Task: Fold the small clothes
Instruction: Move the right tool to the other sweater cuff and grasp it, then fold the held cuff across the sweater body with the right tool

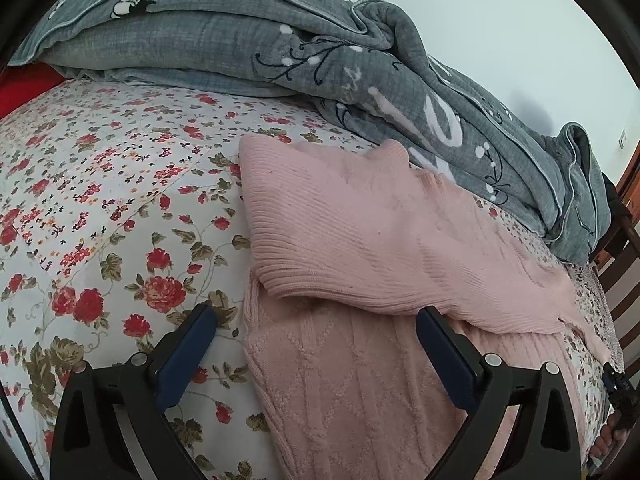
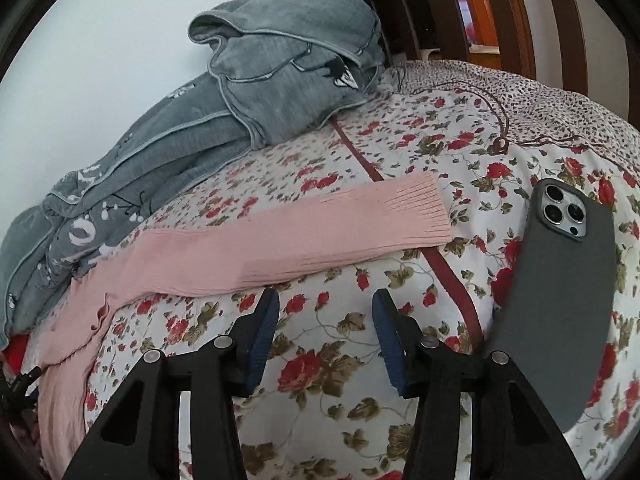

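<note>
Left gripper (image 1: 316, 326): jaws spread wide, empty, poised over the pink sweater (image 1: 360, 380) lying flat on the floral bedsheet (image 1: 100, 208), one sleeve already folded across the body. Right gripper (image 2: 325, 308): jaws partly apart, empty, just short of the outstretched sleeve (image 2: 304, 240), a phone (image 2: 556, 304) beside it; likely next is pinching that cuff and folding it inward. Sweater hem cut off below; grey quilt (image 1: 240, 40) bunched behind.

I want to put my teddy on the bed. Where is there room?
Free: the flowery sheet left of the pink sweater, below the grey blanket; also the patch between the outstretched sleeve and the phone. Crowded: along the wall, where the blanket is heaped.
</note>
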The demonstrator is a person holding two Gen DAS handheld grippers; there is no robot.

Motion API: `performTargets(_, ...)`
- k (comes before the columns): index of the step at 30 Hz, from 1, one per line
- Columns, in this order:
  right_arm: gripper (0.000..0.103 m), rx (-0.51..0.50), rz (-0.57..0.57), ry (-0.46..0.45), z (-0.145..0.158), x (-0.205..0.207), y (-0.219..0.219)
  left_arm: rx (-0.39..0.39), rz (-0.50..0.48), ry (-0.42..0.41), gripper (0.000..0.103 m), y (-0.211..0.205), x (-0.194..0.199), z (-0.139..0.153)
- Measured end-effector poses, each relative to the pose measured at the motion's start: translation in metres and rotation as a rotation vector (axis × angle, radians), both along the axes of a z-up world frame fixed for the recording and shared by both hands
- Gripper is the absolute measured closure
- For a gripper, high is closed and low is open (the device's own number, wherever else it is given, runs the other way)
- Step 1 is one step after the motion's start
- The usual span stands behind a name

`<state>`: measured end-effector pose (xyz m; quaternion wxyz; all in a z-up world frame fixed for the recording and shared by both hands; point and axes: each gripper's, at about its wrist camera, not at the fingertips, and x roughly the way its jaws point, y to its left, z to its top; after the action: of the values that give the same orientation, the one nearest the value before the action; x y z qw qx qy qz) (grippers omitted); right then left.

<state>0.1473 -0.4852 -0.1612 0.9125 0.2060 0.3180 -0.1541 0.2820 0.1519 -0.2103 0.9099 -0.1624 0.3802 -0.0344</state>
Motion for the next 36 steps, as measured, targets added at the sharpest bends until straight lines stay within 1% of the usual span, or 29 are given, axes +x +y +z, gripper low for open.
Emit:
performTargets(3, 0.054, -0.008, -0.006, 0.013, -0.001, 0.007, -0.003, 0.000, 0.000, 0.000, 0.001, 0.000, 0.000, 0.000)
performTargets(5, 0.054, 0.010, -0.016, 0.025, -0.002, 0.016, -0.009, -0.001, 0.000, -0.001, 0.001, 0.000, 0.000, 0.000)
performTargets(8, 0.057, 0.028, -0.035, 0.039, -0.003, 0.023, -0.018, 0.000, -0.002, 0.000, 0.001, 0.000, 0.000, 0.000)
performTargets(12, 0.057, 0.104, -0.062, 0.027, -0.005, 0.028, -0.034, 0.003, -0.007, 0.003, 0.000, -0.002, 0.002, 0.000)
performTargets(16, 0.059, 0.143, -0.091, 0.009, -0.005, 0.032, -0.045, -0.001, -0.011, 0.003, 0.000, 0.000, 0.004, -0.001)
performTargets(17, 0.063, 0.143, -0.100, 0.008, -0.005, 0.033, -0.048, -0.002, -0.012, 0.003, 0.000, 0.000, 0.004, -0.001)
performTargets(18, 0.071, 0.135, -0.112, 0.013, -0.005, 0.035, -0.049, -0.003, -0.013, 0.003, 0.000, 0.001, 0.004, -0.001)
performTargets(19, 0.078, 0.121, -0.122, 0.023, -0.004, 0.037, -0.050, -0.002, -0.013, 0.003, 0.000, 0.000, 0.004, -0.001)
performTargets(20, 0.091, 0.104, -0.124, 0.036, -0.003, 0.039, -0.049, -0.002, -0.013, 0.003, 0.000, 0.000, 0.004, -0.001)
performTargets(21, 0.095, 0.095, -0.110, 0.047, -0.002, 0.042, -0.048, -0.002, -0.013, 0.003, 0.000, 0.000, 0.004, -0.001)
performTargets(25, 0.097, 0.005, -0.102, 0.050, 0.015, 0.049, -0.038, -0.010, -0.013, -0.001, 0.000, 0.000, 0.004, -0.001)
performTargets(27, 0.097, -0.058, -0.099, 0.027, 0.036, 0.052, -0.025, -0.015, -0.014, -0.004, 0.000, 0.001, 0.004, 0.000)
performTargets(30, 0.097, -0.132, -0.082, -0.022, 0.068, 0.057, -0.002, -0.055, -0.017, -0.012, 0.000, 0.007, 0.002, 0.001)
performTargets(31, 0.097, -0.170, -0.072, -0.040, 0.082, 0.062, 0.012, -0.079, -0.011, -0.017, 0.000, 0.011, 0.001, 0.001)
performTargets(33, 0.097, -0.225, -0.054, -0.062, 0.100, 0.069, 0.035, -0.126, 0.010, -0.030, 0.000, 0.021, -0.004, 0.003)
performTargets(34, 0.097, -0.261, -0.032, -0.078, 0.112, 0.076, 0.056, -0.146, 0.021, -0.036, 0.000, 0.025, -0.006, 0.004)
performTargets(36, 0.098, -0.301, 0.016, -0.105, 0.129, 0.087, 0.090, -0.183, 0.042, -0.048, 0.000, 0.035, -0.012, 0.007)
